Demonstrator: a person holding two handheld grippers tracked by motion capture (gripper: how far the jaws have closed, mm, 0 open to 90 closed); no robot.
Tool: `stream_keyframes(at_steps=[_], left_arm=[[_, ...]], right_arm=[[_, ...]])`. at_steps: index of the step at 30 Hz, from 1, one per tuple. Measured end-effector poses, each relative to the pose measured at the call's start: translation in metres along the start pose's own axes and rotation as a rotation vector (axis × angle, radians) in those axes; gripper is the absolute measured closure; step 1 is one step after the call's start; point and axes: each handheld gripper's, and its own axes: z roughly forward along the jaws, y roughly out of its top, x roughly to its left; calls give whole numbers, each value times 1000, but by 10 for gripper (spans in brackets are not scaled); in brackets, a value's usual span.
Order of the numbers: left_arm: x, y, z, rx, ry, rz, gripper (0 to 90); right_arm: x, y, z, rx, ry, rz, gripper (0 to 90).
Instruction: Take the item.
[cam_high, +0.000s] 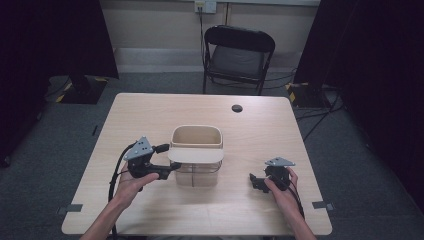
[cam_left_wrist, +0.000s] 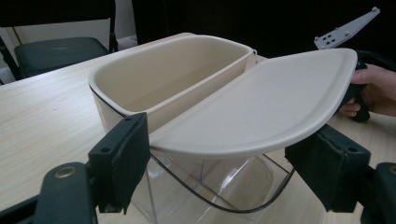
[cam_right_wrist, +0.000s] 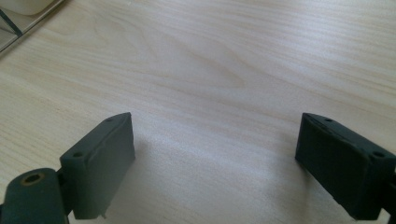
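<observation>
The bin (cam_high: 196, 156) stands mid-counter (cam_high: 150, 115) and is the one large obstacle. Its lid (cam_left_wrist: 261, 105) is tilted over the near half of the bin; the far half is open from above. The left gripper (cam_high: 167, 161) sits just left of the bin, jaws spread wide on either side of the lid's near edge. Right of the bin, bare counter lies between it and the right gripper (cam_right_wrist: 215, 168), whose jaws stand wide apart over bare wood. Behind the bin, a small dark disc (cam_high: 237, 108) lies well apart.
</observation>
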Motion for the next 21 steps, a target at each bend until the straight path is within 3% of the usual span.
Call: stream_keyframes(at_steps=[21], left_arm=[[2,4,4,-8,8,-1,225]], right_arm=[[0,0,0,1,-1,-1,111]])
